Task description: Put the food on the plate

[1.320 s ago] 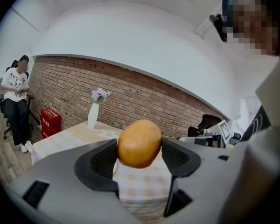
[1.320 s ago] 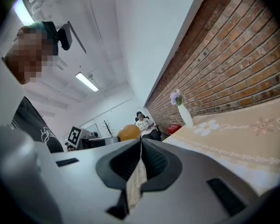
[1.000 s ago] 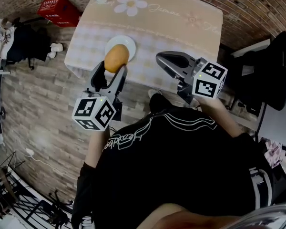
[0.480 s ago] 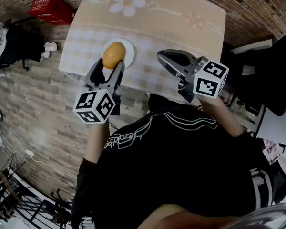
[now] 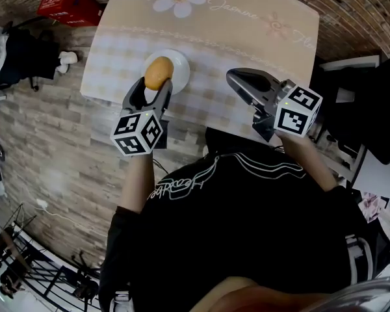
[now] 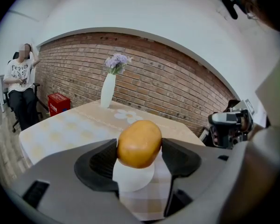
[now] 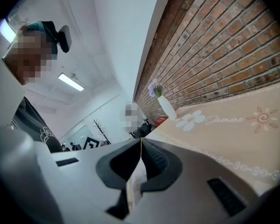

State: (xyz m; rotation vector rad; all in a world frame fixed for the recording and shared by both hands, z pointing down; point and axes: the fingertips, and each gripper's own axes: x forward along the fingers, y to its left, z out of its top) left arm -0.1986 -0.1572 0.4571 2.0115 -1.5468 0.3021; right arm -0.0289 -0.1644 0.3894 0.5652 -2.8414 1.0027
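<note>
food point(image 5: 158, 72) over plate point(image 5: 181, 62) | plate on table point(image 5: 247, 38) L side | vase point(image 6: 108, 90) far-L corner

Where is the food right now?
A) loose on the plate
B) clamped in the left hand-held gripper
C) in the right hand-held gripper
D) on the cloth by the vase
B: the left hand-held gripper pinches the food between its jaws, over the white plate.
</note>
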